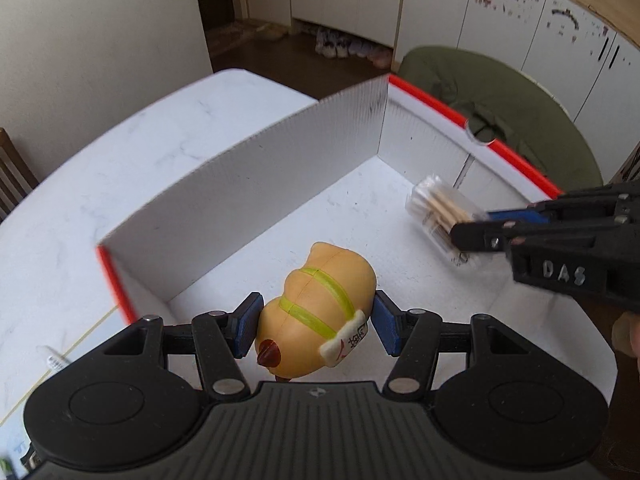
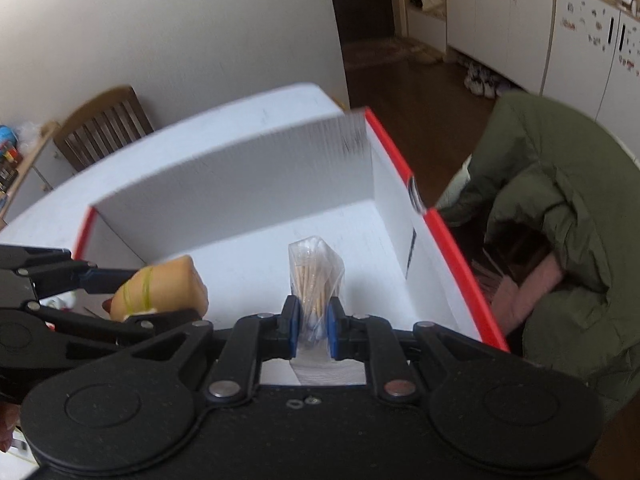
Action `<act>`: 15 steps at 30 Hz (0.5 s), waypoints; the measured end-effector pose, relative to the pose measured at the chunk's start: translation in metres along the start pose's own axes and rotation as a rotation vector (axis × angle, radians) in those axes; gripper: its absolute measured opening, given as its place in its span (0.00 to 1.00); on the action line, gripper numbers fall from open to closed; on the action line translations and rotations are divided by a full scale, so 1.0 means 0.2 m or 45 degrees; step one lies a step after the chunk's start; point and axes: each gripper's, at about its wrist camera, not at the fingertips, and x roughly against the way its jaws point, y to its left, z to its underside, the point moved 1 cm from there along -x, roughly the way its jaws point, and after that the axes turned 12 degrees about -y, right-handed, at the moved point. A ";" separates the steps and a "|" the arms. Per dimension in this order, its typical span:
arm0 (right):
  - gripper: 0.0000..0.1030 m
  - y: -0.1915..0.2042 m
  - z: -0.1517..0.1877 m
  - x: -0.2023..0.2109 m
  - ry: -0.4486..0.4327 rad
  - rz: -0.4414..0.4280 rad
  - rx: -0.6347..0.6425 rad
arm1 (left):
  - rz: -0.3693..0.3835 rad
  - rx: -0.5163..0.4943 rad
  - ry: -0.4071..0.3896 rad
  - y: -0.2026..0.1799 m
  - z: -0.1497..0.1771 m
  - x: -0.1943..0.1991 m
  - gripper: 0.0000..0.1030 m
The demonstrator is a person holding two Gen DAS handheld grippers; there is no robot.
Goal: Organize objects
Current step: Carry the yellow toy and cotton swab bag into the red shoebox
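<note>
My left gripper (image 1: 314, 322) is shut on a tan squishy toy (image 1: 316, 312) with yellow-green stripes and a small white tag; its blue pads press on both sides. It hangs over the open white box with red edges (image 1: 240, 168). The same toy (image 2: 160, 288) shows at the left of the right wrist view, held in the left gripper (image 2: 132, 296). My right gripper (image 2: 313, 320) is shut on a clear bag of cotton swabs (image 2: 316, 272), also above the box floor (image 2: 248, 256). In the left wrist view that bag (image 1: 440, 208) sticks out from the right gripper (image 1: 472, 232).
The box stands on a white marble-look table (image 1: 120, 152). A green padded coat (image 2: 560, 208) lies over a seat beyond the box's right wall. A wooden chair (image 2: 104, 124) stands at the table's far left. White cabinets and shoes line the back of the room.
</note>
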 end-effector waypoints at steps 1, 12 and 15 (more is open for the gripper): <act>0.13 -0.01 0.01 -0.02 0.019 0.010 -0.002 | 0.003 0.001 0.020 0.00 0.00 -0.03 0.56; 0.14 -0.01 0.03 -0.13 0.129 0.010 -0.009 | 0.014 -0.073 0.160 -0.10 0.01 -0.22 0.57; 0.16 -0.01 0.03 -0.13 0.136 0.003 -0.006 | 0.016 -0.070 0.192 -0.10 0.02 -0.25 0.57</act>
